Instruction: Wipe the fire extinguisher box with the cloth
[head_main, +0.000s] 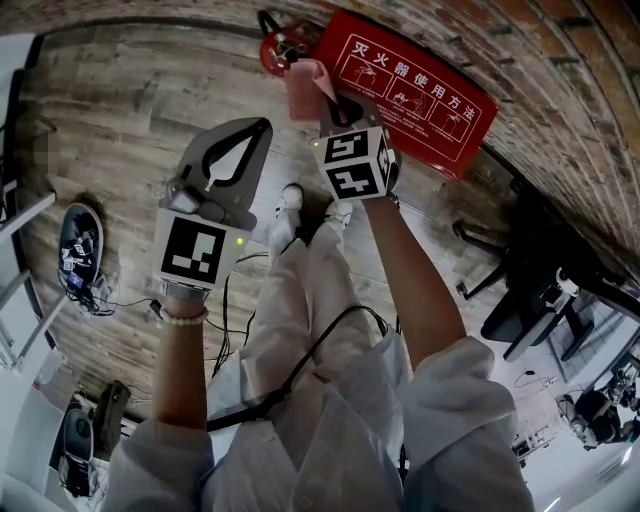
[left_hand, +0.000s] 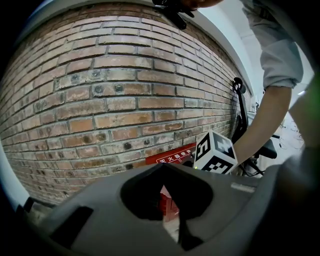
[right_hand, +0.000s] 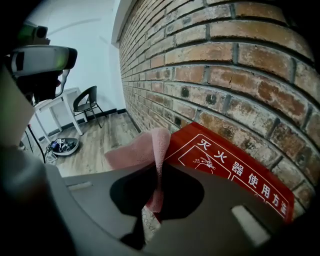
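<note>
Jaws of the right gripper (right_hand: 160, 172) pinch a fold of the pink cloth (right_hand: 135, 150), which looks soft, light and floppy and is best held bunched. Just beyond the tips lies the rigid fire extinguisher box (right_hand: 235, 175). Left gripper (left_hand: 162, 169) closed, empty.

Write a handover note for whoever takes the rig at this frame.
Right hand-held gripper: shut on the pink cloth, held at one end of the red fire extinguisher box.
Left hand-held gripper: shut, empty, held back from the box.
Box sits at the foot of the brick wall.
Done: cloth in hand and at the box.
Left: wipe its printed face; whether cloth touches it is unclear.
</note>
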